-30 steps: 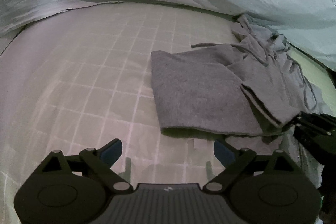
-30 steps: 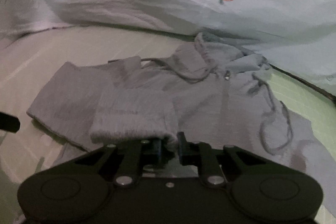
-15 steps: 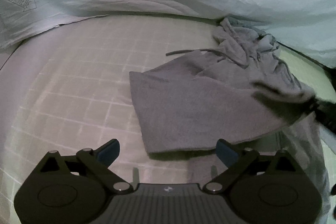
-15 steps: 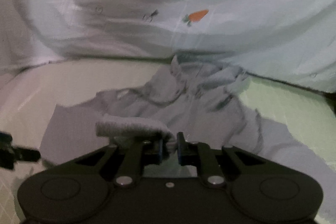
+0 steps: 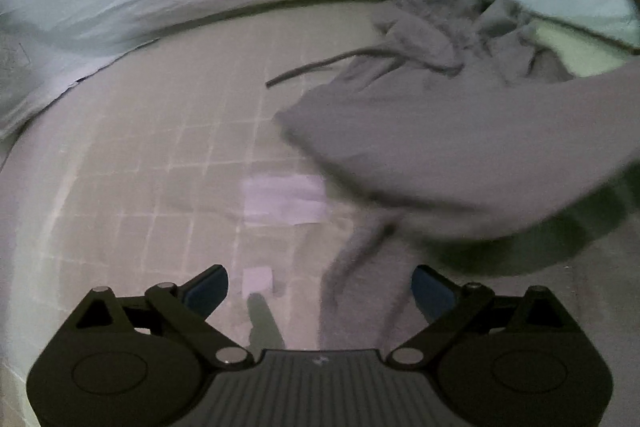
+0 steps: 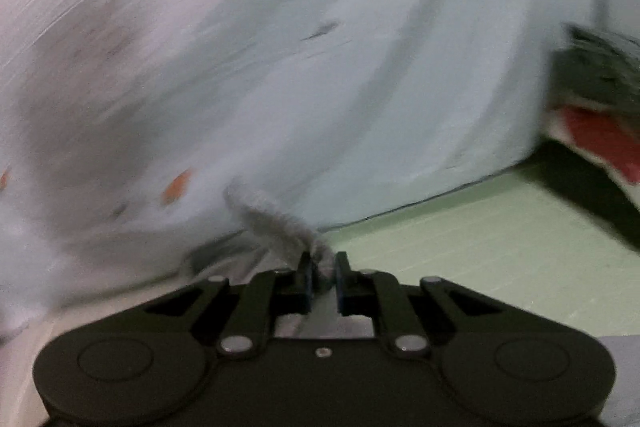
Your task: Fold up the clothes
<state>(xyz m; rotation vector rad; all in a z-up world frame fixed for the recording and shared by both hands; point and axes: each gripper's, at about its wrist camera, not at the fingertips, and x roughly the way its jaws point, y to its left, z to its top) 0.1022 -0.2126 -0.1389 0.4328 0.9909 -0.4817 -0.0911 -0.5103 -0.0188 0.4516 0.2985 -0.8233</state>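
We see the right hand-held gripper point(image 6: 322, 277) pinching a ribbed cuff of the grey knit hooded sweater point(image 5: 460, 147), lifted above the checked bed sheet point(image 5: 160, 147); the left hand-held gripper point(image 5: 320, 287) hangs spread, gripping nothing.

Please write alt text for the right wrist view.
The right gripper is shut on a cuff of grey garment. Behind it hangs a pale blue sheet with carrot prints, blurred; a light green bed surface lies to the right.

Lifted grey garment point(image 5: 460, 155) blurred, cut off rightward
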